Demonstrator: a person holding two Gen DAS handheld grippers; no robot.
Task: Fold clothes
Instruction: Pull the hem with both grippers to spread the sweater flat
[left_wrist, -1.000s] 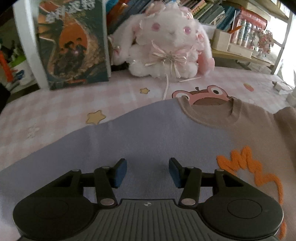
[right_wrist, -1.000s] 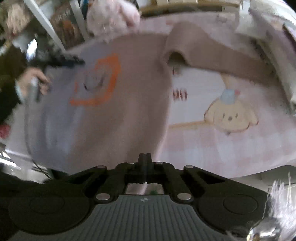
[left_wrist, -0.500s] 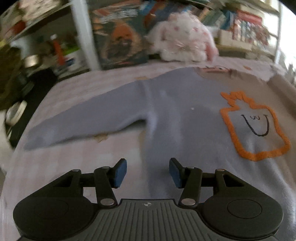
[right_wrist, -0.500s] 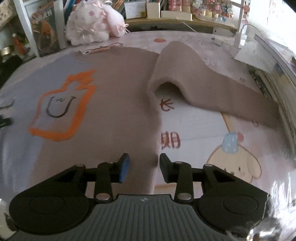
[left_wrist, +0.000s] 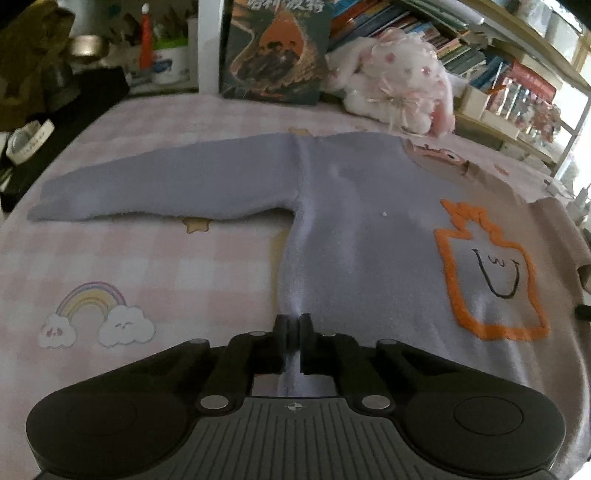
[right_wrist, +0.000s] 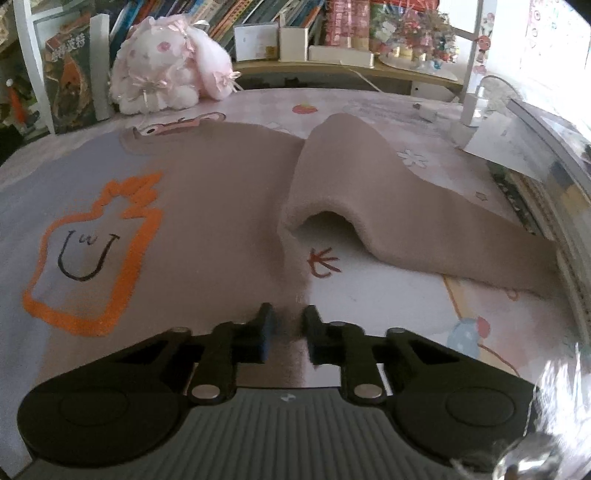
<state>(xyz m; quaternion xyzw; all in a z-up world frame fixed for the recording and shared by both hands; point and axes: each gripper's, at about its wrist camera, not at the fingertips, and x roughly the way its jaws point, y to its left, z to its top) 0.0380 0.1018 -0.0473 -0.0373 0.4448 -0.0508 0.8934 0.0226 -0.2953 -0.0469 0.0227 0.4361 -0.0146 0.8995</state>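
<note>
Lilac-and-tan sweater (left_wrist: 369, 236) lies unfolded beyond both jaws; left gripper (left_wrist: 294, 328) clamps its hem, right gripper (right_wrist: 287, 325) stands apart astride it.

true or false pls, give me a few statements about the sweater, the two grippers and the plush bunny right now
1. The left gripper is shut on the sweater's hem. True.
2. The right gripper is clamped shut. False: its jaws stand apart, straddling the sweater's edge.
3. The brown sleeve lies perfectly flat. False: it humps up near the armpit.
4. The plush bunny sits beyond the collar. True.
5. The lavender sleeve is folded over the body. False: it stretches outward.
</note>
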